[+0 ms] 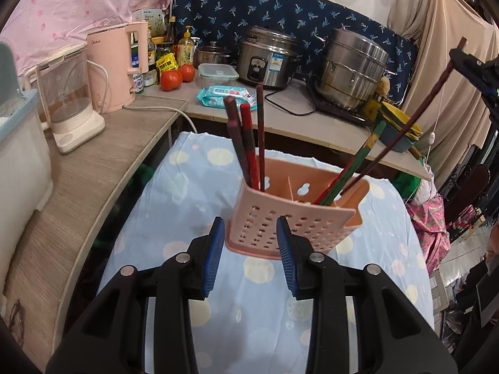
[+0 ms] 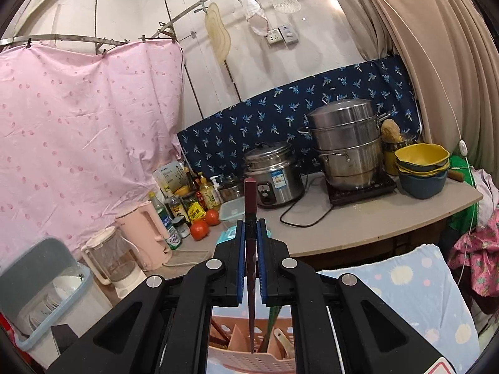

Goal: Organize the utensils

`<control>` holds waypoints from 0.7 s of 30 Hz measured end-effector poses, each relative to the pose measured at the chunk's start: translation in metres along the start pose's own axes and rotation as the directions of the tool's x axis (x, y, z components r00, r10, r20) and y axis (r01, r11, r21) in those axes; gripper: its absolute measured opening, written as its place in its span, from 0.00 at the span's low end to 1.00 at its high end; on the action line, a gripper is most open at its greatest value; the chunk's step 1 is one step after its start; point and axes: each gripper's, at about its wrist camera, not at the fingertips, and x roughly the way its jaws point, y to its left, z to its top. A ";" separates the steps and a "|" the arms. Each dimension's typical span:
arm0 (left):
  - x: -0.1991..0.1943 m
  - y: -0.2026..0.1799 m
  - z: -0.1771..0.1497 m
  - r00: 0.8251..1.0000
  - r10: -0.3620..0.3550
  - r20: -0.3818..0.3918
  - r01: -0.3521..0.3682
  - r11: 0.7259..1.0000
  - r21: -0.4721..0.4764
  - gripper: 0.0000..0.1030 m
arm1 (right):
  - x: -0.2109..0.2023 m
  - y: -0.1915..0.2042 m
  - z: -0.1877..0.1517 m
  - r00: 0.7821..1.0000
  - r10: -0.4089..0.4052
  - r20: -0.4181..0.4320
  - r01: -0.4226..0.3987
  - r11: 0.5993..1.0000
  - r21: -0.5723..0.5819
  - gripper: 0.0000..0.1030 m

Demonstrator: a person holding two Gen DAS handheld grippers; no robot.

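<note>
A pink perforated utensil holder [image 1: 293,218] stands on the blue patterned cloth [image 1: 187,205]. Several dark red chopsticks [image 1: 249,143] stand in its left compartment, a green one [image 1: 358,162] leans in the right. My left gripper [image 1: 251,246] is open and empty, just in front of the holder's left corner. My right gripper [image 2: 250,249] is shut on a dark red chopstick [image 2: 250,205], whose tip points down into the holder [image 2: 249,352] below. In the left wrist view that chopstick [image 1: 414,118] slants from the holder's right compartment up to the right gripper [image 1: 467,62].
A counter [image 1: 93,162] wraps left and behind, with a pink kettle [image 1: 120,65], glass kettle [image 1: 67,93], tomatoes [image 1: 171,79], rice cooker [image 1: 266,57], steel steamer pot [image 1: 352,68] and stacked bowls [image 2: 421,168]. A dish bin [image 2: 46,286] sits at the left.
</note>
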 end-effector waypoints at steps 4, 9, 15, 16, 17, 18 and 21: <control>0.001 -0.004 0.005 0.999 -0.040 -0.001 0.040 0.999 0.002 0.32 | 0.003 0.016 0.009 0.999 0.013 0.031 -0.012 1.000 -0.026 0.08; 0.000 -0.012 0.003 0.998 -0.067 0.011 0.066 0.997 0.038 0.20 | 0.020 0.014 -0.007 1.000 -0.009 -0.005 0.009 0.998 -0.055 0.08; 0.000 -0.013 -0.003 0.994 -0.104 0.020 0.102 0.992 0.069 0.07 | 0.039 -0.005 -0.041 0.996 -0.017 -0.087 0.014 0.999 -0.036 0.08; 0.001 -0.013 -0.003 0.995 -0.100 0.019 0.099 0.993 0.070 0.07 | 0.041 -0.006 -0.045 0.995 -0.016 -0.099 0.013 0.999 -0.034 0.08; 0.002 -0.013 -0.004 0.995 -0.096 0.017 0.095 0.993 0.069 0.07 | 0.044 -0.007 -0.050 0.994 -0.016 -0.107 0.013 0.999 -0.034 0.08; 0.003 -0.013 -0.005 0.996 -0.091 0.015 0.089 0.994 0.069 0.07 | 0.046 -0.007 -0.054 0.993 -0.016 -0.117 0.012 0.999 -0.034 0.08; 0.008 -0.011 -0.007 0.997 -0.080 0.004 0.079 0.995 0.065 0.07 | 0.051 -0.008 -0.066 0.990 -0.008 -0.141 0.004 1.000 -0.029 0.08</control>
